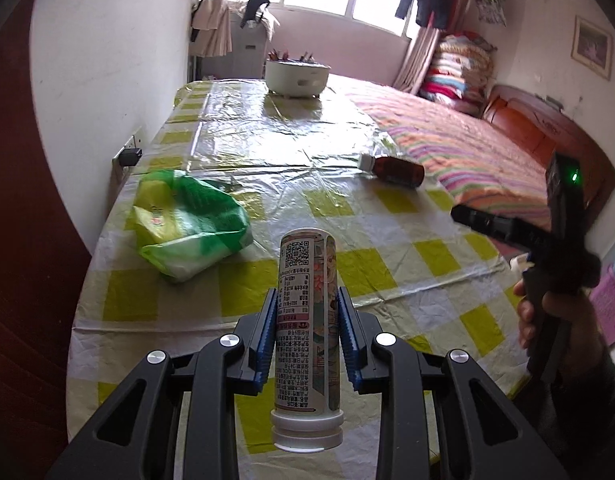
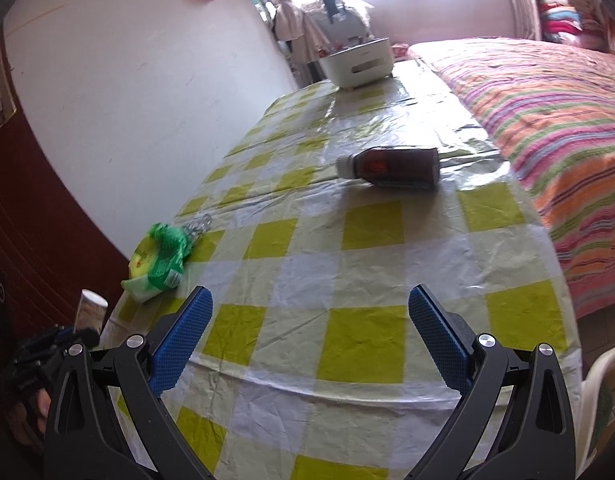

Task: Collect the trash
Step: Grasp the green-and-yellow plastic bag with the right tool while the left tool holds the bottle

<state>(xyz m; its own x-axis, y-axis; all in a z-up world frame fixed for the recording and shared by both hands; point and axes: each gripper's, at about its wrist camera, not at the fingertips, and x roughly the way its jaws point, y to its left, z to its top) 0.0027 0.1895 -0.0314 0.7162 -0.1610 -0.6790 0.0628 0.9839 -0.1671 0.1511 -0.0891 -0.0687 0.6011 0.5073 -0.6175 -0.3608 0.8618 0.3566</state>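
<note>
Two claws: one in each hand, both over the yellow-and-white checked tablecloth point(image 2: 363, 344).
Left claw point(image 1: 307, 312): pinching a tall white printed plastic bottle point(image 1: 307, 320), holding it upside down above the cloth.
Right claw point(image 2: 311, 312): spreading wide, holding nothing.
Brown plastic bottle with a white cap point(image 2: 391, 168): lying on its side farther along the cloth, near the striped bed cover point(image 2: 555, 120).
Green and white plastic bag point(image 1: 187, 224): sitting crumpled near the wall.
White tub point(image 1: 297, 76): standing at the far end.
</note>
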